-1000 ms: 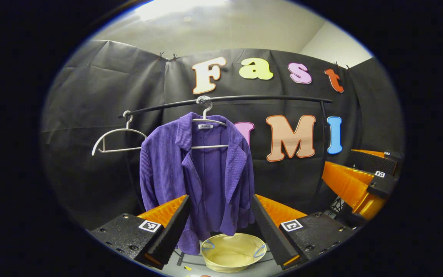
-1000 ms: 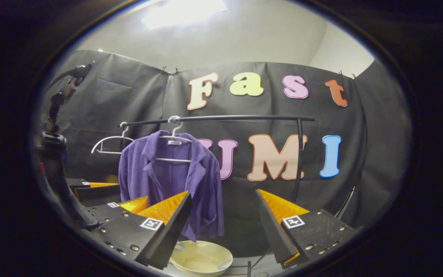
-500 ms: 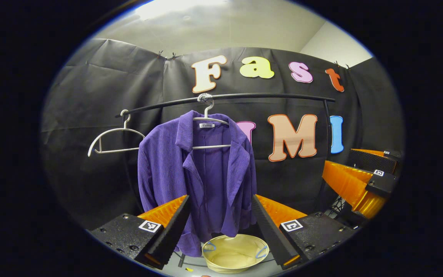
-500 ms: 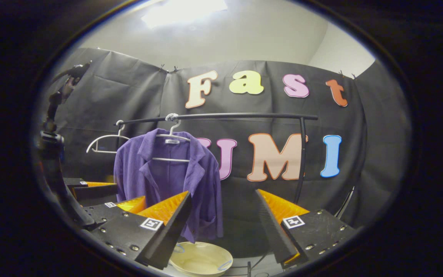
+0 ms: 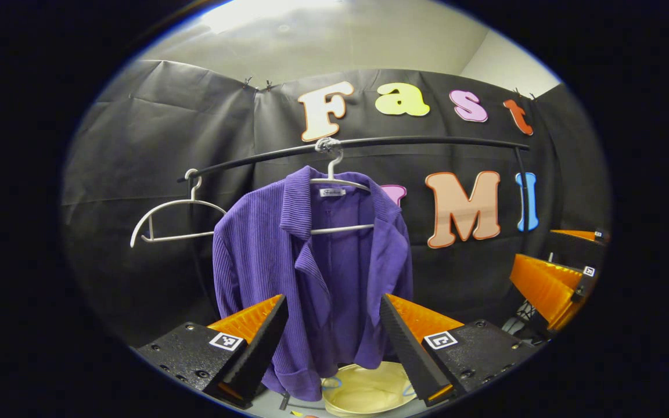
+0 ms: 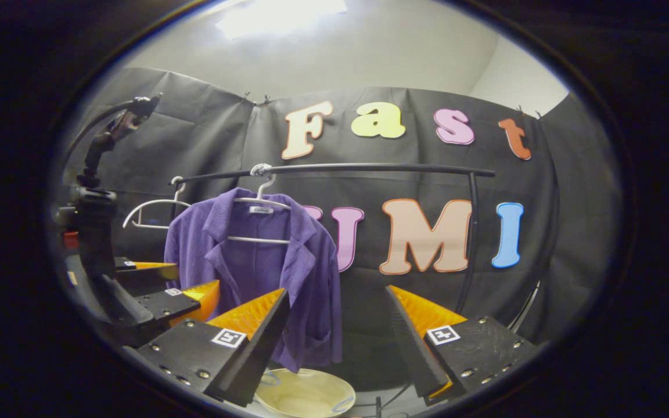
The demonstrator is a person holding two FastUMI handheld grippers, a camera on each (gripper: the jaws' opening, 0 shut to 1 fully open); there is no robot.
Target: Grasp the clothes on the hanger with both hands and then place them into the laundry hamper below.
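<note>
1. The left tongs are spread wide, holding nothing, a purple ribbed cardigan seen between their fingers.
2. The right tongs are also spread and empty, right of the cardigan.
3. The cardigan hangs on a white wire hanger from a black metal rail.
4. A cream round laundry hamper sits below.
5. An empty white hanger hangs beside the cardigan.
6. The right gripper view adds a black camera stand.

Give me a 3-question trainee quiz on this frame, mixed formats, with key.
1. True or false: the purple jacket hangs on a hanger on the rail.
2. What sits below the jacket? A) cream hamper B) chair C) box
3. Fill in: the left tongs and right tongs are both ____.

Key: 1 true; 2 A; 3 open, with nothing held.
</note>
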